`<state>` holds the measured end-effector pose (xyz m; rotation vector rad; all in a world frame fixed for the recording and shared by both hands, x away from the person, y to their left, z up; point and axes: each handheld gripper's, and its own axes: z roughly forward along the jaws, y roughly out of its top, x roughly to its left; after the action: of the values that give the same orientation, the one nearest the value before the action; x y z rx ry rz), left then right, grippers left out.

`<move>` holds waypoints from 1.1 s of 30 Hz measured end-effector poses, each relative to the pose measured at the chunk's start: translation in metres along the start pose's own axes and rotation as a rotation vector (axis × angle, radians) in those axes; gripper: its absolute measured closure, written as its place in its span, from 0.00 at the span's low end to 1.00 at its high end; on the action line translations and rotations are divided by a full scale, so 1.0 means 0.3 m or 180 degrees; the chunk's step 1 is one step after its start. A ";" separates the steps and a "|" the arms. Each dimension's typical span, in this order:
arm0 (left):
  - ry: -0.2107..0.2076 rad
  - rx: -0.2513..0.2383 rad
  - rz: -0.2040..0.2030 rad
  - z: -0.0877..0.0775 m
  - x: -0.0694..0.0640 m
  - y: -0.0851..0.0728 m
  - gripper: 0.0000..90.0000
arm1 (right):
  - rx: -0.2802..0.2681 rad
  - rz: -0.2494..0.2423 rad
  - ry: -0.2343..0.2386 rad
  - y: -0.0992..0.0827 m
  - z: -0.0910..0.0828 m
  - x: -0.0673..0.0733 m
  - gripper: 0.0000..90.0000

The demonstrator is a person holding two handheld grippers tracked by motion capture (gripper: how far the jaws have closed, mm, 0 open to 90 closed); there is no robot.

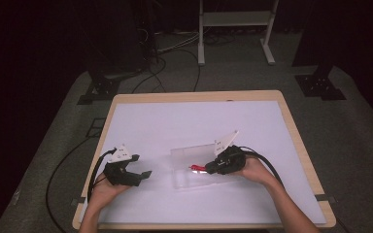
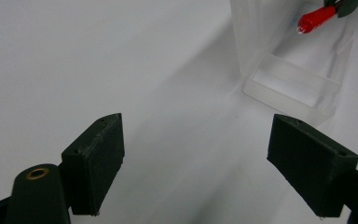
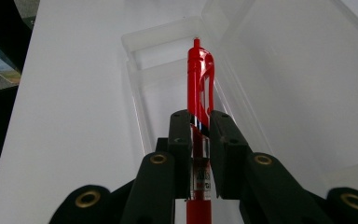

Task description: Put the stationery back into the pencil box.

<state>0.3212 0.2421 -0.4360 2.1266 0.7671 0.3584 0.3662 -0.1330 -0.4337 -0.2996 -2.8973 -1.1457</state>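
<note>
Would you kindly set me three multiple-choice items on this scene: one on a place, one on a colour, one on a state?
1. Where is the pen?
A. flat on the table
B. over the open clear box
C. on the floor

2. What colour is the pen?
A. blue
B. red
C. green

3. How do the left claw's jaws stand?
A. wide apart with nothing between them
B. clamped on the pen
C. clamped on the box lid

Key: 1 B, the right gripper view shows the pen pointing over the box's tray. 2 B, its barrel and clip are red in that view. 3 A, the left gripper view shows bare table between the pads, while the right claw grips the pen.
</note>
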 end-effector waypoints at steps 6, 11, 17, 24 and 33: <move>0.0012 0.0020 0.0014 0.000 0.001 0.001 0.20 | 0.0036 -0.0011 0.0018 -0.002 0.020 -0.005 0.87; 0.0020 0.0034 -0.0004 0.000 0.000 -0.003 0.20 | 0.0061 -0.0006 0.0047 -0.005 0.040 -0.009 0.87; 0.0037 0.0004 -0.0011 -0.007 0.002 -0.004 0.19 | 0.0120 -0.0014 0.0048 -0.011 0.051 -0.011 0.87; 0.0031 0.0007 -0.0019 -0.007 0.004 -0.007 0.19 | 0.0154 0.0037 0.0069 -0.031 0.059 -0.019 0.87; 0.0038 -0.0013 -0.0016 -0.011 0.004 -0.006 0.19 | 0.0170 0.0070 0.0067 -0.045 0.074 -0.021 0.87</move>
<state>0.3198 0.2457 -0.4354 2.1201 0.7777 0.3700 0.3711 -0.1287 -0.4595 -0.3155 -2.8934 -1.0599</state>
